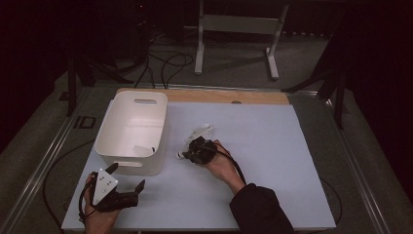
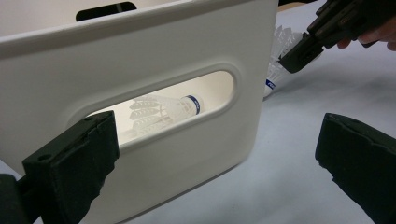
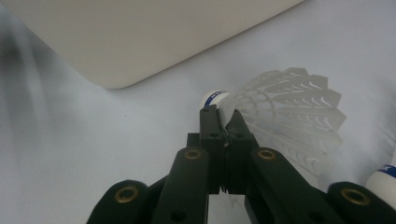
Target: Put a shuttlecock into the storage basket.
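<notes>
My right gripper (image 1: 191,150) is at the middle of the table, shut on a white shuttlecock (image 3: 280,112) where the skirt meets the blue-banded cork (image 1: 181,155). The shuttlecock lies low over the tabletop just right of the white bin (image 1: 131,131). A second shuttlecock (image 1: 203,130) lies just beyond the gripper, and its cork (image 3: 385,179) shows at the right gripper view's edge. A further shuttlecock (image 2: 163,109) lies inside the bin, seen through the handle slot. My left gripper (image 1: 127,176) is open and empty at the bin's near wall (image 2: 187,154).
The table is covered by a pale sheet (image 1: 263,161) with a wooden strip (image 1: 224,96) along the far edge. Beyond it are a white stand (image 1: 234,29) and floor cables (image 1: 165,63). A dark-sleeved forearm (image 1: 258,209) comes in from the bottom.
</notes>
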`<state>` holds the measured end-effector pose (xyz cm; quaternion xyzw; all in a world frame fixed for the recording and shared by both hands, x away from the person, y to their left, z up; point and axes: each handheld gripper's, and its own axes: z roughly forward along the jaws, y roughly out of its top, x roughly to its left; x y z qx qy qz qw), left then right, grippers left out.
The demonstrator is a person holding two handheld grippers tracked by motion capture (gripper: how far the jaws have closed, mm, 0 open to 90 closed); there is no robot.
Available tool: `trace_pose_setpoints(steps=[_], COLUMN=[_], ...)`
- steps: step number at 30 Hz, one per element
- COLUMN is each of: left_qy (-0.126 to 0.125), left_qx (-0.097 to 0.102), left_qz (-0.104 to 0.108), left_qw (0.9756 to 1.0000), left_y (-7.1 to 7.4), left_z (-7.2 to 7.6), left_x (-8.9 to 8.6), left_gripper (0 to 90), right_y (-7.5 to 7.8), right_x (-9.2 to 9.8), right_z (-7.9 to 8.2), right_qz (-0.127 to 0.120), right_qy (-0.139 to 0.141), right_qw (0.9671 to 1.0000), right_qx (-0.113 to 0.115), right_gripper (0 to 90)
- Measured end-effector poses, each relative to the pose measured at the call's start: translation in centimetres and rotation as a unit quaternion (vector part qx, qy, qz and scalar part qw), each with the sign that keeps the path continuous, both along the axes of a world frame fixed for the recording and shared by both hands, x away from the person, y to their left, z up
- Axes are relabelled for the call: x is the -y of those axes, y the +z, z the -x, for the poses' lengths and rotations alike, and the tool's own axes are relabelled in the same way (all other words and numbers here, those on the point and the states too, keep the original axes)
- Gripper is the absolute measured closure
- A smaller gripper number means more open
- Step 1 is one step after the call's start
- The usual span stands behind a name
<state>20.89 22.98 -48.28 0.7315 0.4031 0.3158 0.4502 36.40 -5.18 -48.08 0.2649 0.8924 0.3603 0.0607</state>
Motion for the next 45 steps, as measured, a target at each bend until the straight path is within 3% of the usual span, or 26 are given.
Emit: trace_pose_setpoints(steps=[23,45], left_qy=[-0.001,-0.001], left_qx=[0.0,-0.001], left_qz=[-0.001,-0.002], left_qw=[1.0,1.0], left_y=[0.0,0.0], left_z=[0.0,0.0], left_x=[0.0,0.0], left_gripper=[0.1,0.1], right_y=[1.0,2.4], right_x=[0.2,0.4], right_z=[0.6,1.1], right_qz=[-0.009,-0.014], right_qy=[0.009,-0.007], right_qw=[0.9998,0.9994], right_qx=[0.018,0.03], right_gripper=[89.2,89.3])
